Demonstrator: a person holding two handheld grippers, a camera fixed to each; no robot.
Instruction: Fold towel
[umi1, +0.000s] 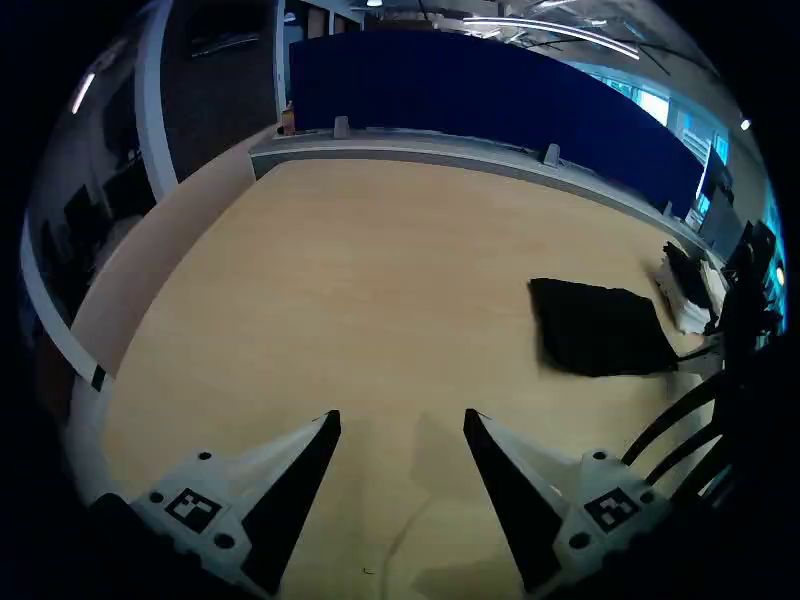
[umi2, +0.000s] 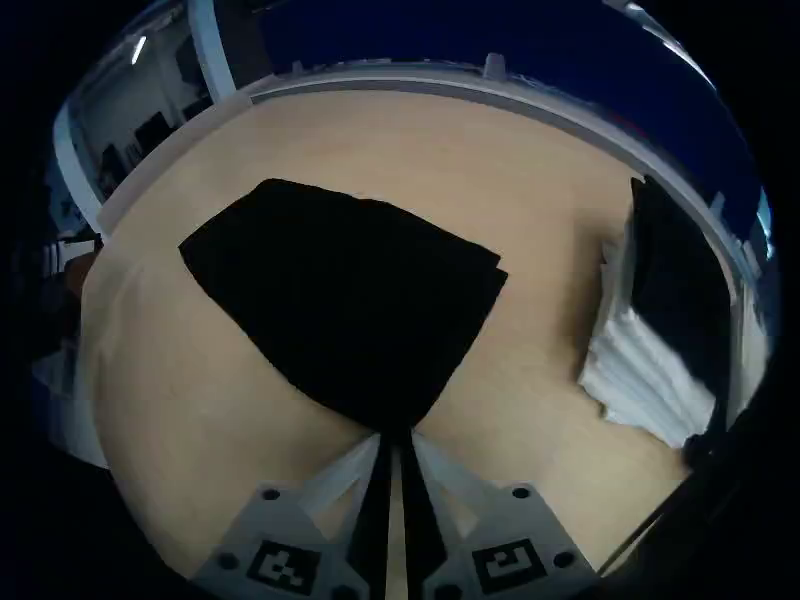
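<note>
A black towel (umi2: 350, 300) lies folded flat on the light wooden table (umi2: 500, 160); in the left gripper view the black towel (umi1: 600, 325) sits far off to the right. My right gripper (umi2: 396, 445) has its fingers drawn together on the towel's near corner, which tapers in between the fingertips. My left gripper (umi1: 400, 420) hovers over bare table well left of the towel. Its fingers stand wide apart with nothing between them.
A stack of white and black folded towels (umi2: 655, 330) rests at the table's right side, also seen as a stack (umi1: 688, 290) from the left gripper view. A blue partition (umi1: 480, 90) runs along the far edge. Dark cables (umi1: 680, 430) hang at the right.
</note>
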